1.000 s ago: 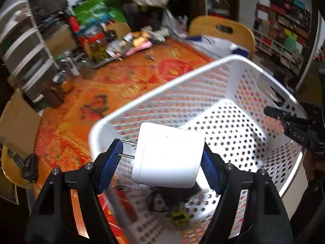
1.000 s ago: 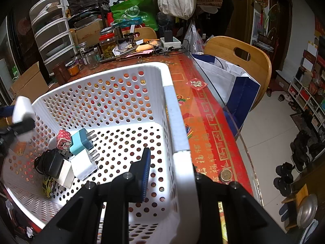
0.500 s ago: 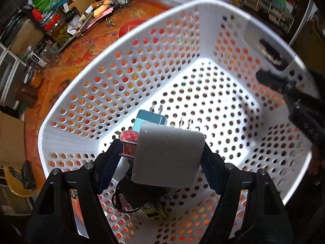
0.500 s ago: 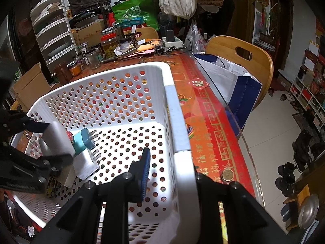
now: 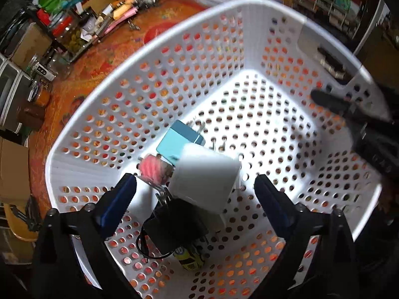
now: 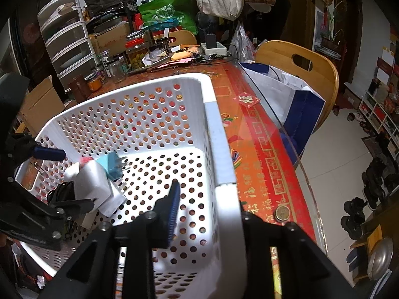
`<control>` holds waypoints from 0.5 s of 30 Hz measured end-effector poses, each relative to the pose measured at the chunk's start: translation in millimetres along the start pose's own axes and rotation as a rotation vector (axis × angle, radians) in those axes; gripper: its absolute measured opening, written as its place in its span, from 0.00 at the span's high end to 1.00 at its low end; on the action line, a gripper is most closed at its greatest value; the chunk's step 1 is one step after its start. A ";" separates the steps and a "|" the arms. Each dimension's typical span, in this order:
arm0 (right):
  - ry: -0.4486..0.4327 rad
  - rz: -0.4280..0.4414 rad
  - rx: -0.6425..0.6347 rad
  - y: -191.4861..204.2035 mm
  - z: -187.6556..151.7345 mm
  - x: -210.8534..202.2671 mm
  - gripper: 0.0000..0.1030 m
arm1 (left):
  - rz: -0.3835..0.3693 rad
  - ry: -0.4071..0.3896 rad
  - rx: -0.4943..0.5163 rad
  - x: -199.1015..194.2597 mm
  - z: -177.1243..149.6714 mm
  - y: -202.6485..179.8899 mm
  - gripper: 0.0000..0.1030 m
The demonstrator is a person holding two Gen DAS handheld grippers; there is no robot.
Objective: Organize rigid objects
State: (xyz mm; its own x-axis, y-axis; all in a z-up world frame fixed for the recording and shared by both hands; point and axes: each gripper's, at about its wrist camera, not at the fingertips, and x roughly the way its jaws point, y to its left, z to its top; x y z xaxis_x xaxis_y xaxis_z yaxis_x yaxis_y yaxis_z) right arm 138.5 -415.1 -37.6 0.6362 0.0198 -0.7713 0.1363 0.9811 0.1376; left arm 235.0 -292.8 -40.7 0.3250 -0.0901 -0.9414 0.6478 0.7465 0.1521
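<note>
A white perforated basket (image 5: 249, 2) (image 6: 224, 149) stands on the table. My left gripper (image 5: 195, 199) (image 6: 62, 178) hangs inside it, and its jaws are opening wide. A white charger block (image 5: 204, 177) (image 6: 92, 182) lies loose between them, tilted and blurred, touching neither pad. It sits on a pile made of a teal plug (image 5: 179, 144) (image 6: 111, 165), a pink-red piece (image 5: 153, 168), a black adapter with a cord (image 5: 174, 226) and a small yellow toy car (image 5: 189, 256). My right gripper (image 6: 209, 199) (image 5: 361, 124) straddles the basket's near rim, jaws opening. Its blue pad stands off the wall.
The red-orange patterned tablecloth (image 6: 261, 154) runs along the basket's right side, with a coin (image 6: 281, 213) near the glass edge. Jars and papers (image 6: 134, 57) crowd the far end. Beyond it are a wooden chair (image 6: 299, 59) holding a white-and-blue bag (image 6: 286, 87), and plastic drawers (image 6: 67, 47) at the left.
My left gripper came down into the basket with the white charger, then its jaws spread and the charger dropped onto the pile. The right gripper's jaws eased off the basket rim.
</note>
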 end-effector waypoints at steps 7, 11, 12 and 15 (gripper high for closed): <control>-0.030 -0.048 0.020 -1.7 -11.6 -35.9 0.42 | 0.029 -0.287 -0.104 -69.7 -34.6 29.8 0.00; -0.184 -0.055 0.032 18.5 -35.1 -97.7 0.10 | 0.101 -0.536 -0.192 -133.0 -93.1 40.0 0.00; -0.221 -0.056 0.034 25.5 -42.0 -109.7 0.05 | 0.130 -0.573 -0.221 -146.5 -111.3 40.6 0.00; -0.330 -0.043 0.016 60.2 -71.2 -151.6 0.02 | 0.153 -0.629 -0.277 -178.3 -160.7 38.8 0.00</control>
State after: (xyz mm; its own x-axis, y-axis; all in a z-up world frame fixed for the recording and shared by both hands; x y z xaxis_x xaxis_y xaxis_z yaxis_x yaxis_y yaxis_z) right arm -3.8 -345.4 43.3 0.8409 -0.0878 -0.5340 0.1789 0.9764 0.1213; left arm 91.4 -141.9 84.7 0.7895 -0.2720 -0.5503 0.3903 0.9143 0.1081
